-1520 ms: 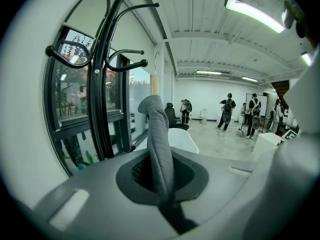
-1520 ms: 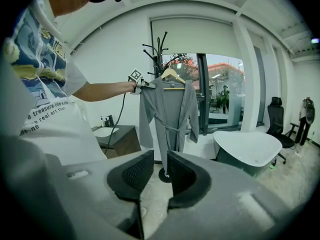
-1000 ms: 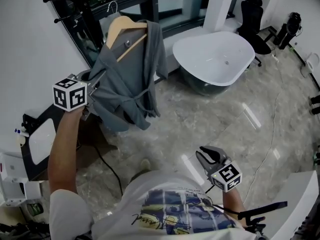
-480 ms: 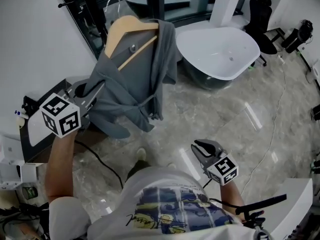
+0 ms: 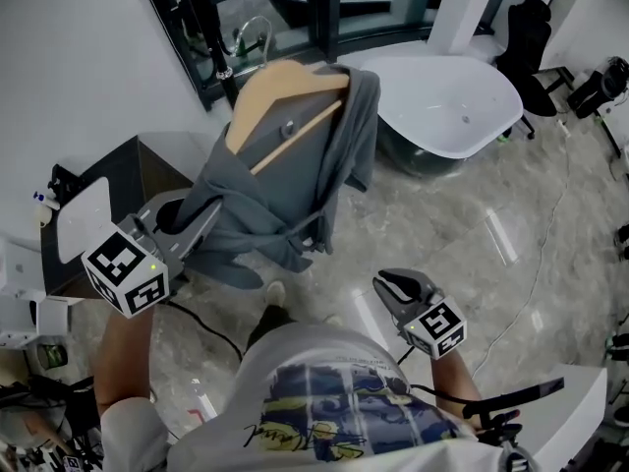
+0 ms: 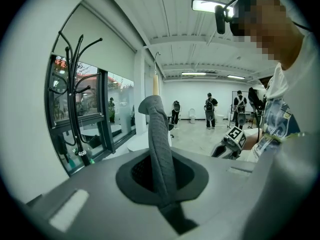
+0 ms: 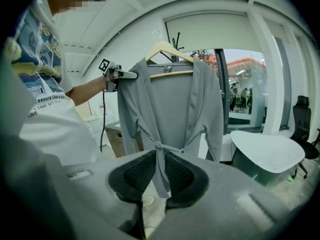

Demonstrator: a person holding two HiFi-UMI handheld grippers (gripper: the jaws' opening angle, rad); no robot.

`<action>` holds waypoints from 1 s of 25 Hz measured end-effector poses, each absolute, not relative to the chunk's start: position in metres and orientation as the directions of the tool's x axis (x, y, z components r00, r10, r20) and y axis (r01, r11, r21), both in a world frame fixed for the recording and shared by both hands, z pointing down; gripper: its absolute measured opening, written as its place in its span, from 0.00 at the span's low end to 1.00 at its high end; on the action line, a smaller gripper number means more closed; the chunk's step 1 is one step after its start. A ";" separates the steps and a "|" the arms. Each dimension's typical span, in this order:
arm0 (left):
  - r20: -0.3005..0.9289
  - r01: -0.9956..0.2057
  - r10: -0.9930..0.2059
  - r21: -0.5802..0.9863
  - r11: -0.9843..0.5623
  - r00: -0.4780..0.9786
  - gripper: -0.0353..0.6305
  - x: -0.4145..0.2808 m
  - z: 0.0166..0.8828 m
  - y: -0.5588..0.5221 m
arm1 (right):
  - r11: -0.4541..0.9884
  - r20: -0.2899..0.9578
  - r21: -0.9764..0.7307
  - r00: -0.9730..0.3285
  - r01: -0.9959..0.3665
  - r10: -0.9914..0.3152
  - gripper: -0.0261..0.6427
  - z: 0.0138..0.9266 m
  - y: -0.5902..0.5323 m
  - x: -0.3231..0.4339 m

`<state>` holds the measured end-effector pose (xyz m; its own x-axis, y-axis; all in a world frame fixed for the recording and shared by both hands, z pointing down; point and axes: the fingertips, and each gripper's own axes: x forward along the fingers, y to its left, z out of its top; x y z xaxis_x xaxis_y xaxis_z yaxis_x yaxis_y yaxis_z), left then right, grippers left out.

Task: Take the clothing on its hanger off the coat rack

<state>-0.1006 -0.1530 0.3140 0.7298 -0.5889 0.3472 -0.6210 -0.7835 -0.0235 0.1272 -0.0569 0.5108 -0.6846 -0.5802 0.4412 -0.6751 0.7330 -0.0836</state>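
Note:
A grey robe [image 5: 295, 180] hangs on a wooden hanger [image 5: 285, 91]. My left gripper [image 5: 201, 219] is shut on the robe's shoulder at the hanger's end. In the left gripper view the grey cloth [image 6: 159, 134] runs up out of the closed jaws of the left gripper [image 6: 166, 199]. The hanger's metal hook [image 5: 254, 35] hangs free beside the black coat rack [image 5: 204, 23]. The right gripper view shows the whole robe [image 7: 170, 104] in the air with the left gripper [image 7: 125, 74] at its shoulder. My right gripper [image 5: 398, 285] is low by my body, shut and empty.
A white bathtub [image 5: 457, 106] stands behind the robe on the marble floor, with a black office chair [image 5: 531, 37] beyond it. A dark cabinet [image 5: 123, 175] and a floor cable [image 5: 211, 327] are at the left. Several people [image 6: 210, 106] stand far down the room.
The left gripper has pulled the robe and hanger away from the coat rack and toward me. The right gripper has hardly moved.

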 end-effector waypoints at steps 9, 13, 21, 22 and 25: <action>0.331 -0.590 -0.567 -0.039 -0.806 0.754 0.06 -0.083 0.320 -0.091 | 0.762 0.427 -0.074 -0.710 -0.644 -0.559 0.12 0.515 -0.051 0.120; 0.323 -0.570 -0.548 -0.031 -0.821 0.772 0.06 -0.080 0.319 -0.080 | 0.760 0.445 -0.068 -0.701 -0.646 -0.557 0.11 0.514 -0.056 0.117; 0.311 -0.520 -0.507 -0.045 -0.853 0.804 0.06 -0.069 0.322 -0.063 | 0.754 0.459 -0.064 -0.690 -0.654 -0.560 0.08 0.512 -0.053 0.121; 0.310 -0.518 -0.505 -0.045 -0.854 0.805 0.06 -0.068 0.323 -0.062 | 0.754 0.456 -0.066 -0.692 -0.653 -0.559 0.08 0.512 -0.053 0.120; 0.311 -0.513 -0.501 -0.048 -0.857 0.808 0.06 -0.065 0.323 -0.059 | 0.757 0.466 -0.057 -0.688 -0.651 -0.557 0.06 0.513 -0.053 0.120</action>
